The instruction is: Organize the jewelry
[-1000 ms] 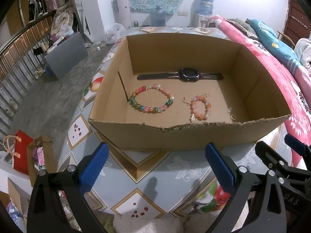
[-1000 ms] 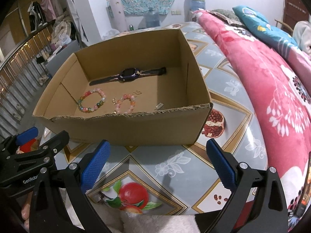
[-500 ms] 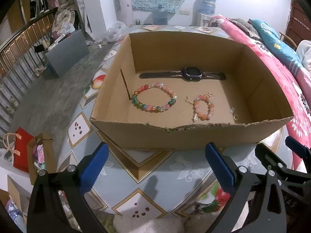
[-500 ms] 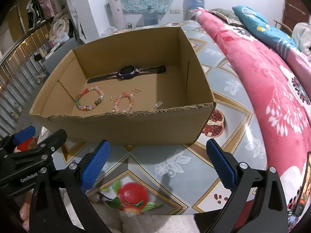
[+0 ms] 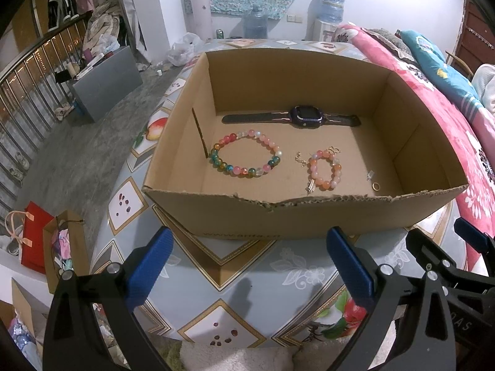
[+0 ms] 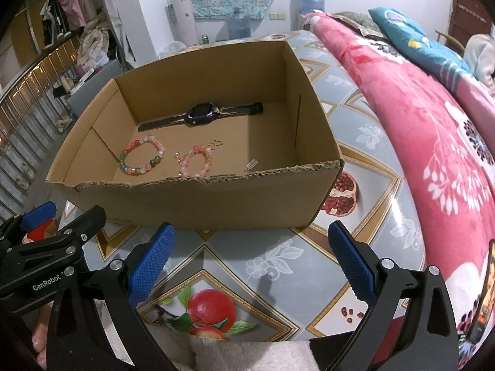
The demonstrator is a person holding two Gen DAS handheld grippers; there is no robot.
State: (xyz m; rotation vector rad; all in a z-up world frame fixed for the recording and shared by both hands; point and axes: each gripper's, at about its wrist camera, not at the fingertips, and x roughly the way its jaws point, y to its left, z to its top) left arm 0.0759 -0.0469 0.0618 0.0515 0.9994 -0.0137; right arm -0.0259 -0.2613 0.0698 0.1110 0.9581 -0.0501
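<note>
Left hand-held gripper [image 5: 247, 266]: fingers spread wide, blue pads apart, nothing between them. It hangs over the near part of the bench [image 5: 235, 266], short of the box. Right hand-held gripper [image 6: 247, 262]: likewise spread and empty, over the same patterned bench top, just beside the left unit.

Cardboard box [image 5: 309, 216]: open-topped, resting on the bench beyond both grippers; near wall has a torn, ragged upper edge. All jewelry lies on the box floor.

Contents, near to far:
- Gold ring [image 5: 376, 186], near the front right corner, with a small silver clasp piece [image 5: 370, 174] just beside it. From the right wrist view the ring is hidden behind the near wall.
- Pink-orange bead bracelet [image 5: 324, 168], small, with gold chain and charm ends, right of centre.
- Multicoloured bead bracelet [image 5: 246, 153], larger, left of centre, near the pink-orange one but apart from it.
- Dark watch [image 5: 304, 116], strap laid out flat, close along the far wall.

Right of the bench: a red floral blanket [image 6: 433, 117] on a bed. Left of the bench: floor, with a red paper bag [image 5: 34, 238] and a metal railing [image 5: 27, 86] farther off.
</note>
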